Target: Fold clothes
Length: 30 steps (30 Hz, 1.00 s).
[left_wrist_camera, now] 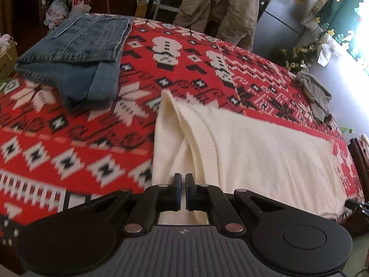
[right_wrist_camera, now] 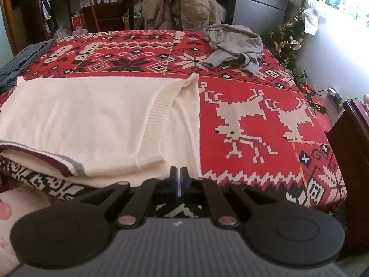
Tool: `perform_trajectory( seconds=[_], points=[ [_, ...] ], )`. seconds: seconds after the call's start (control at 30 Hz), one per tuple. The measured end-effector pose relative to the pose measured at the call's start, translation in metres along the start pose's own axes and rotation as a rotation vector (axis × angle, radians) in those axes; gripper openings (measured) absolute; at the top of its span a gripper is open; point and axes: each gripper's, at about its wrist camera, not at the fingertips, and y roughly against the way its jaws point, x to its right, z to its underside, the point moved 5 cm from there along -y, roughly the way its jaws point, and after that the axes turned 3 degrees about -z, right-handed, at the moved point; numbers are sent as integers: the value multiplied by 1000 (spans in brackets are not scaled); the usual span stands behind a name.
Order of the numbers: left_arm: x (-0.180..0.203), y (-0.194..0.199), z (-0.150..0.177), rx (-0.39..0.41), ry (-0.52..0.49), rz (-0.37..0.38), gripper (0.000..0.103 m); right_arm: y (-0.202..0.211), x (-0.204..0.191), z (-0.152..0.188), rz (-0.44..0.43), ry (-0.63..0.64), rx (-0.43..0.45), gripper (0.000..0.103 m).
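Red patterned blanket (right_wrist_camera: 253,138) (reindeer motifs), cream sweater (right_wrist_camera: 92,115), cluttered room

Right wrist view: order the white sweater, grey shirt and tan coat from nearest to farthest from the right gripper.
1. White sweater, just ahead, left.
2. Grey shirt, far right of the blanket.
3. Tan coat, behind the bed, centre.

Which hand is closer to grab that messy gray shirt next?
Probably the right. The crumpled gray shirt lies on the far right side of the red blanket, beyond the right gripper. The left gripper sits over the cream sweater, farther away.
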Motion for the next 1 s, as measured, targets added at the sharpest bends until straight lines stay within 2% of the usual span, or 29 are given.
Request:
perform_trajectory(
  seconds=[0.13,0.27,0.43,0.57,0.73,0.93,1.0],
  points=[
    [5,-15,-14,-7,-9,1,3,-4,1,-8,0,-16,7,2],
    [7,-15,-12,-20,-17,2,4,-13,4,-18,-2,-39,9,3],
    [-1,7,18,-42,-24,19,3,-20,7,-17,-17,-51,-10,3],
    [-7,30,46,-39,-16,-1,3,-15,8,-4,-20,-43,-18,3],
    [-8,45,60,-50,-26,-13,3,-3,11,7,-28,-56,-21,3],
    [22,58,61,-2,-45,122,4,24,-5,6,-76,-48,40,8],
    [37,48,65,-14,-85,127,4,27,-17,3,-101,-24,61,8]
  ],
)
